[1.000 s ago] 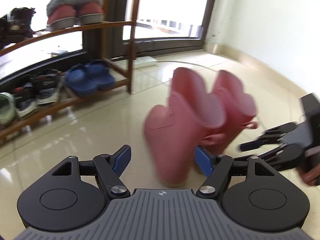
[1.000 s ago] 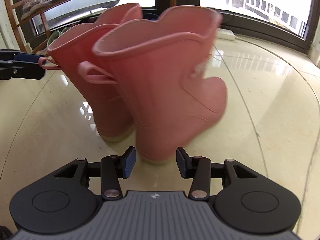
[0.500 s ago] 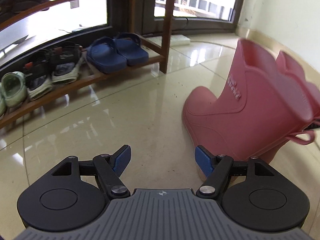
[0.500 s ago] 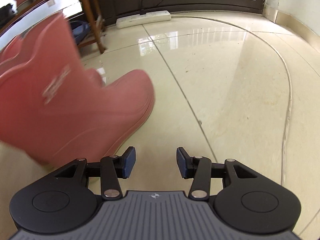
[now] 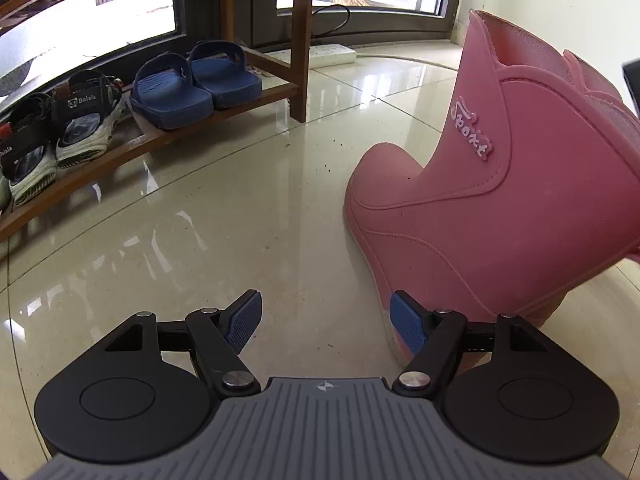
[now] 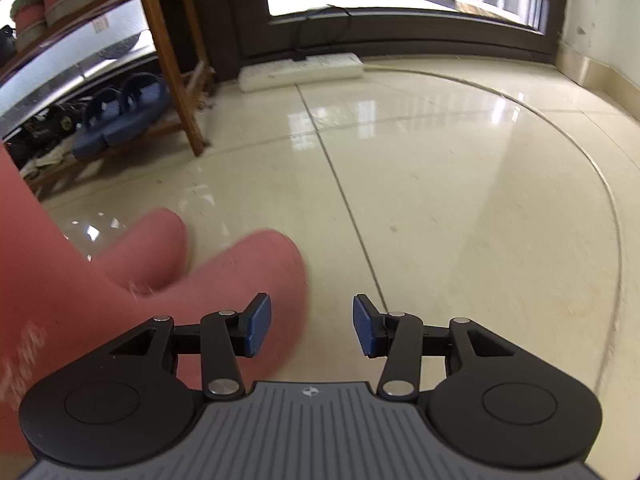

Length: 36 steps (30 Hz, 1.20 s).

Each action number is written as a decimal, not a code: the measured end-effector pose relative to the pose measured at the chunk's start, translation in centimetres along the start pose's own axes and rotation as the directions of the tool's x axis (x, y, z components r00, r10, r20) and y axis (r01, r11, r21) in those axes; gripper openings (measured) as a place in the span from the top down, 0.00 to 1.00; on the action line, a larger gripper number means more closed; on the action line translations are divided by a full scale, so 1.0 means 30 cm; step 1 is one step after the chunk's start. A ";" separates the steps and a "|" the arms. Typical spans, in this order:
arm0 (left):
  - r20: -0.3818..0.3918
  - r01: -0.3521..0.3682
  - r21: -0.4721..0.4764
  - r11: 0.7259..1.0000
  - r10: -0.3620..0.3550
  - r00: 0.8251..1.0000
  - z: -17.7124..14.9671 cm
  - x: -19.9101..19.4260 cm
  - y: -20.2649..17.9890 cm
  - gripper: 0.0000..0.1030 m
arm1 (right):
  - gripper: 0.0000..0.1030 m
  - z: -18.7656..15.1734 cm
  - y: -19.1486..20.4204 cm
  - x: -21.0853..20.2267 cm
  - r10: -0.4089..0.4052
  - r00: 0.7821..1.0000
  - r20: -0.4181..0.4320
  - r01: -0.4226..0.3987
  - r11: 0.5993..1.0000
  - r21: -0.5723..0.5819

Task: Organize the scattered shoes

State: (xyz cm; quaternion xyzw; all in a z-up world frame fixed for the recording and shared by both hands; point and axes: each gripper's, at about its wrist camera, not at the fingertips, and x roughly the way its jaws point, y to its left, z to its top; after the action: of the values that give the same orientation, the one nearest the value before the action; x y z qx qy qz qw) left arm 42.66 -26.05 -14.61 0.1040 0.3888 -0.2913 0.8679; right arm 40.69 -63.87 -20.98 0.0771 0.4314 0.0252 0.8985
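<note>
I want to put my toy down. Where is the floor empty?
The floor is bare between the pink boots and the power strip by the window, and between the near boot and the shoe rack. The rack's bottom shelf is crowded with blue slippers and sandals.

White power strip [image 5: 334,55] w/ black cable on glossy tiled floor [image 5: 224,216], by dark window frame [image 6: 420,28].

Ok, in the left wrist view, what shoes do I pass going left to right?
Black and white sandals → blue slippers → pink boot.
</note>
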 end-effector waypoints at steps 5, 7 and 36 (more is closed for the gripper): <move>0.014 0.003 -0.015 1.000 -0.003 1.000 0.002 -0.021 0.020 0.29 | 0.48 0.025 0.019 0.032 0.110 0.993 -0.028 -0.112 0.992 -0.058; 0.019 0.005 -0.023 1.000 -0.004 1.000 0.003 -0.029 0.029 0.29 | 0.48 0.031 0.019 0.042 0.135 0.990 -0.043 -0.137 0.989 -0.060; -0.028 0.061 0.173 0.983 -0.057 0.998 0.004 0.075 -0.062 0.31 | 0.44 -0.230 0.138 -0.072 0.143 0.978 -0.154 -0.148 0.989 -0.023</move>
State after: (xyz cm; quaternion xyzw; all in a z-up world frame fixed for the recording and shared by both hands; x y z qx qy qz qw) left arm 42.81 -28.56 -16.09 0.1711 0.3747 -0.3488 0.8419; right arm 34.04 -59.23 -22.89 0.0909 0.4914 0.1039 0.8599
